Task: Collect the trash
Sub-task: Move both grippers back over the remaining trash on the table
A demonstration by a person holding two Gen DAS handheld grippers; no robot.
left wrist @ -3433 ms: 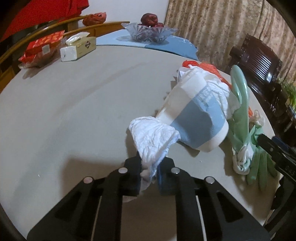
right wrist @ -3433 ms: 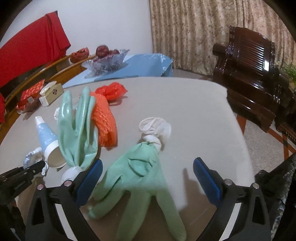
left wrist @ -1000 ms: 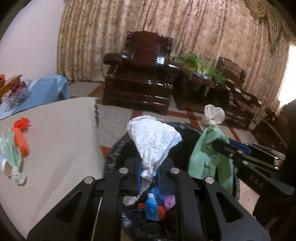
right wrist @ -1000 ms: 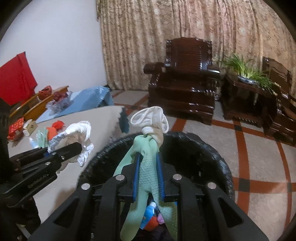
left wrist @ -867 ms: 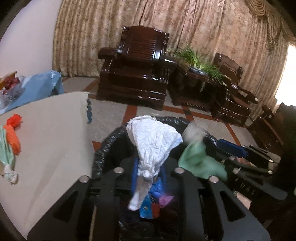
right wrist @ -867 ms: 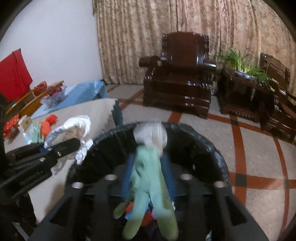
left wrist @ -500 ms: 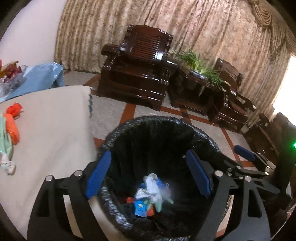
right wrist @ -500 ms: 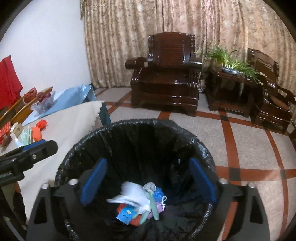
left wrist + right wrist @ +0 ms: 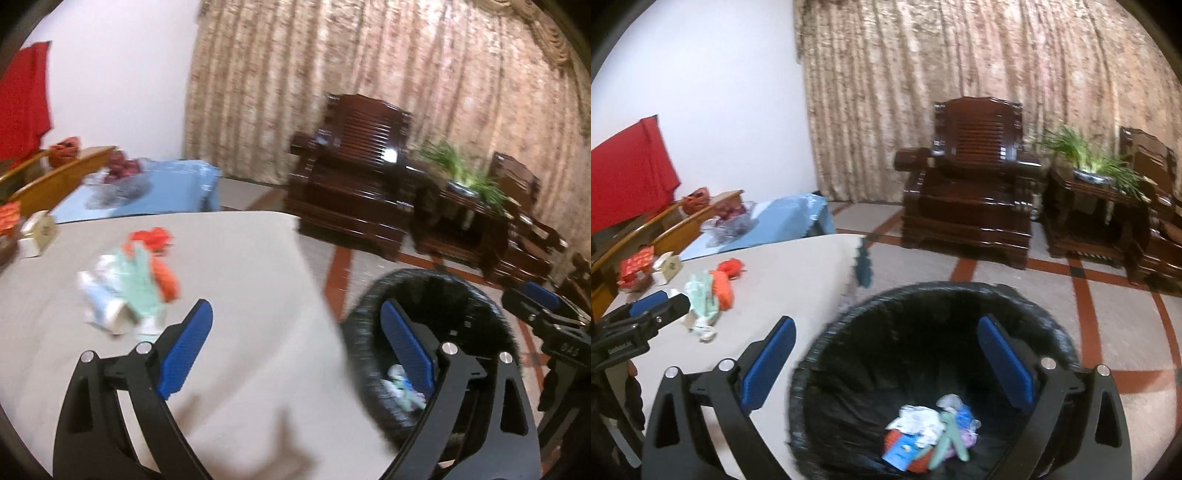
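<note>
A black-lined trash bin (image 9: 923, 306) stands on the floor beside the table, with crumpled paper, a green glove and wrappers (image 9: 931, 435) at its bottom. It also shows in the left wrist view (image 9: 436, 291). My left gripper (image 9: 295, 339) is open and empty over the table edge. My right gripper (image 9: 886, 362) is open and empty above the bin. On the table (image 9: 240, 266) lie a green glove (image 9: 138, 284), a blue-and-white paper cup (image 9: 101, 306) and orange netting (image 9: 162, 266).
A tissue box (image 9: 666, 267), a red packet (image 9: 635, 267) and a glass fruit bowl (image 9: 731, 221) on a blue cloth sit at the table's far side. Dark wooden armchairs (image 9: 975, 192) and a plant (image 9: 1086, 155) stand before the curtain.
Both grippers opened and dropped the crumpled tissue and the green glove into the bin. The left gripper has since swung left toward the table; the right stays above the bin.
</note>
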